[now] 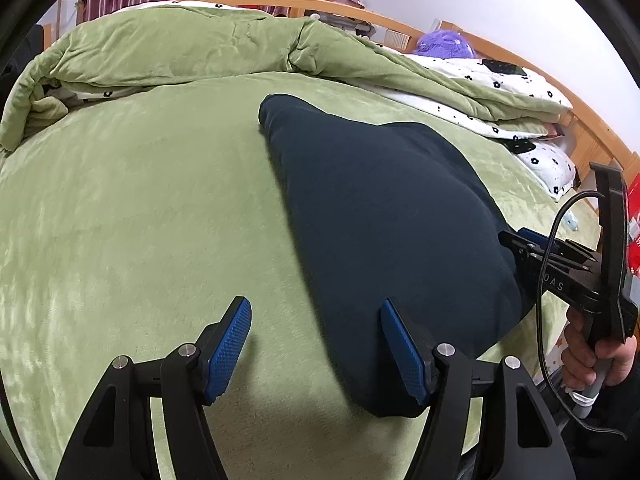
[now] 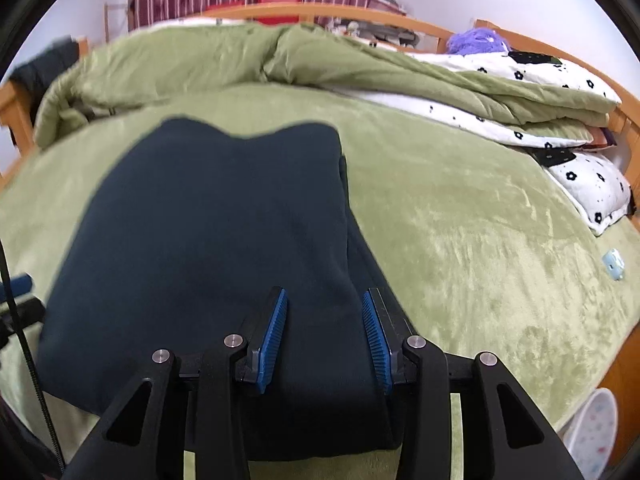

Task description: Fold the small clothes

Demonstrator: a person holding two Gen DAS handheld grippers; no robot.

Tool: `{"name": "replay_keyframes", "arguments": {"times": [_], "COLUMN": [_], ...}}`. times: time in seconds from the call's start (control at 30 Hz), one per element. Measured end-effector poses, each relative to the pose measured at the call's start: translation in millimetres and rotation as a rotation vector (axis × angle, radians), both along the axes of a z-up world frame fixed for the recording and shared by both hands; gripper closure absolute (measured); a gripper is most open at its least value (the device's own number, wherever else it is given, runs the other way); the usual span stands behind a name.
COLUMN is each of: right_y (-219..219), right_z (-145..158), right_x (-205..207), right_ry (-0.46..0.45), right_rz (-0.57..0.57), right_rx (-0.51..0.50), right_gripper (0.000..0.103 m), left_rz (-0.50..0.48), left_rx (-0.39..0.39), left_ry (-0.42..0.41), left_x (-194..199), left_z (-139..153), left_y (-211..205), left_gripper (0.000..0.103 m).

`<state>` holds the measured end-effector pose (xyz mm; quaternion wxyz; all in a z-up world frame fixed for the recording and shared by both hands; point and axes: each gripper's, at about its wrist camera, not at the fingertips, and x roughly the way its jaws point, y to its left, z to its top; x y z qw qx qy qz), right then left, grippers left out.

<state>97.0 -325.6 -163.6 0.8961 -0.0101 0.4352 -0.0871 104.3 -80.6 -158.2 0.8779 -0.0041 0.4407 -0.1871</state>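
Note:
A dark navy garment (image 1: 384,216) lies folded on the green bed cover (image 1: 140,220). My left gripper (image 1: 316,320) is open over the garment's near left edge; one blue pad (image 1: 230,344) is over bare cover, the other over the cloth. In the right wrist view the garment (image 2: 208,240) fills the middle, with a second layer showing along its right side. My right gripper (image 2: 324,312) is open, its blue pads (image 2: 276,328) straddling the near right part of the garment. The right gripper also shows at the right edge of the left wrist view (image 1: 532,246), at the garment's side.
A green quilt (image 1: 180,48) is bunched at the back of the bed. A white flowered quilt and pillow (image 2: 588,188) lie at the right. A wooden bed frame (image 1: 600,136) runs round the back and right. A small light blue item (image 2: 614,264) lies on the cover.

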Motion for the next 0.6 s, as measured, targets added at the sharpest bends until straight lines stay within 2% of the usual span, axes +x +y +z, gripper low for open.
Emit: {"name": "replay_keyframes", "arguments": {"times": [0.43,0.6], "right_y": [-5.4,-12.7], "right_z": [-2.5,0.7], "right_x": [-8.7,-10.9], "right_ry": [0.023,0.036], "right_rz": [-0.045,-0.060], "right_rx": [0.044,0.103], "right_gripper": [0.059,0.059], "left_rz": [-0.009,-0.001], "left_rx": [-0.004,0.006], "left_ry": [-0.004,0.000], "left_x": [-1.9,0.6], "left_z": [-0.2,3.5], "left_y": [-3.0,-6.5], "left_gripper": [0.037,0.037]}}
